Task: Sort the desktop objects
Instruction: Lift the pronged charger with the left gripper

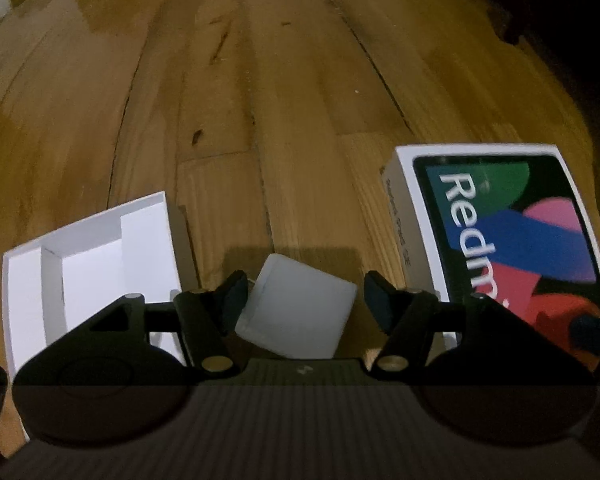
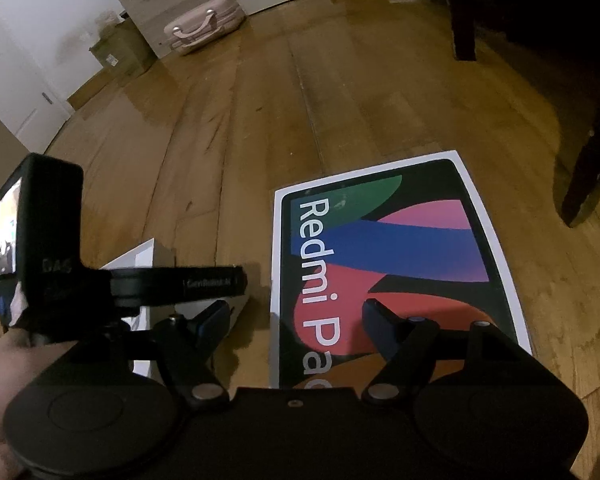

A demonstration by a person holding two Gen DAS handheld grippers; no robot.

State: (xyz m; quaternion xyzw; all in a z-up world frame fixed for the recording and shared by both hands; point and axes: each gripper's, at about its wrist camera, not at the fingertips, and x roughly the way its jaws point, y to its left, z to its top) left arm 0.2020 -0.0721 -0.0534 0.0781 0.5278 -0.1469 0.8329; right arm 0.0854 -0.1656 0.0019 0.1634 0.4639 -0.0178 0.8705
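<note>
A white cube-shaped block, like a charger, lies on the wooden floor between the fingers of my left gripper. The jaws stand wide open around it, and whether the left pad touches it I cannot tell. An open white box tray with compartments lies to its left. A Redmi Pad box lid lies to the right. My right gripper is open and empty, hovering over the lid's near-left edge. The left gripper's body with its camera shows at the left of the right wrist view.
Wooden plank floor stretches ahead. A dark furniture leg stands right of the lid and another farther back. A pink suitcase, cardboard boxes and white cabinets line the far wall.
</note>
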